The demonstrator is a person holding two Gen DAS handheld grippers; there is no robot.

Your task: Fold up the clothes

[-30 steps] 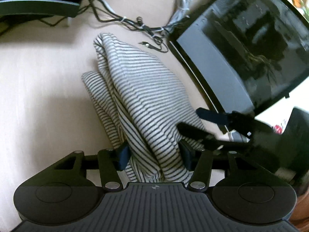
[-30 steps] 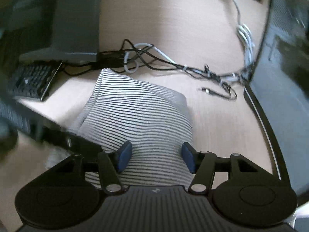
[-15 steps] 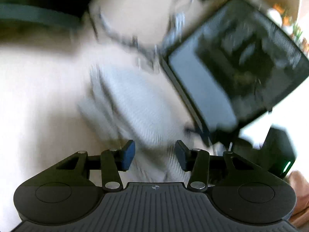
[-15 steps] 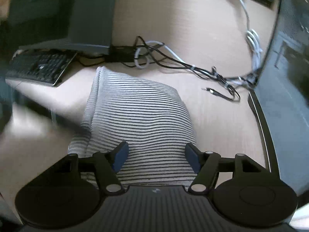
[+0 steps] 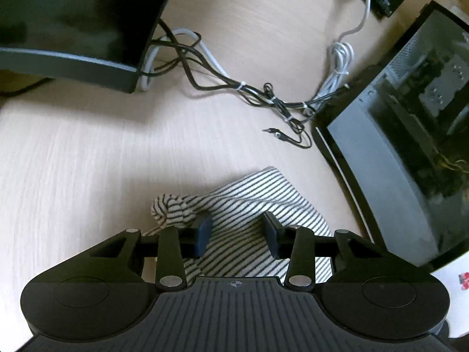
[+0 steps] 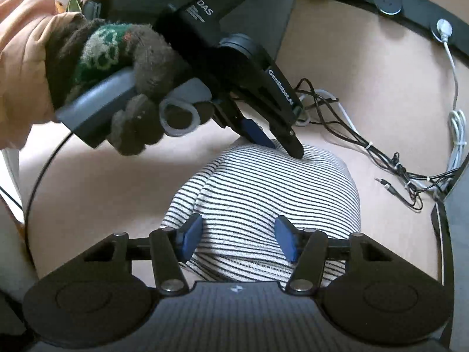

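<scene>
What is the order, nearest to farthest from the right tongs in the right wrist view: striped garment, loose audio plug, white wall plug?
1. Striped garment, under the right tongs.
2. Loose audio plug, on the desk to the right.
3. White wall plug, far upper right by the desk's back edge.

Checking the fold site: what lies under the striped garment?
The striped garment lies on the light wooden desk, seen all around it. Whatever is directly beneath is covered by the cloth.
</scene>
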